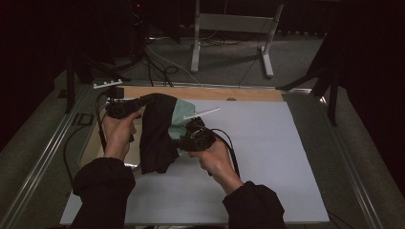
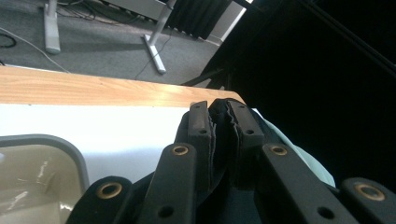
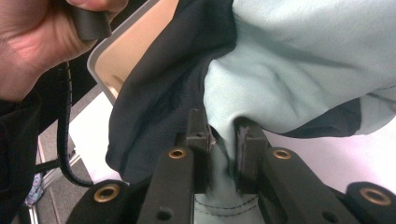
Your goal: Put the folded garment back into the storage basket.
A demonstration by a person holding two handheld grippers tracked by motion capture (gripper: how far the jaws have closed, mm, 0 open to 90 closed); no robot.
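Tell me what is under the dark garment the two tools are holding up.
Under the dark garment lie the white mat and part of a beige tray. The tray's remainder is covered. Left tool and right tool pinch the cloth.

Soft matt cloth garment [image 3: 261,70], black outside w/ mint lining; smooth white table cover [image 1: 267,143], wood edge strip [image 2: 93,91].

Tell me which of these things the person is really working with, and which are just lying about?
In the job:
- black and pale green garment, held up off the table
- left gripper, shut on its black fabric
- right gripper, shut on its green fabric

Lying about:
- beige tray, beside the garment
- white table mat
- wooden table edge
- metal frame legs on the floor
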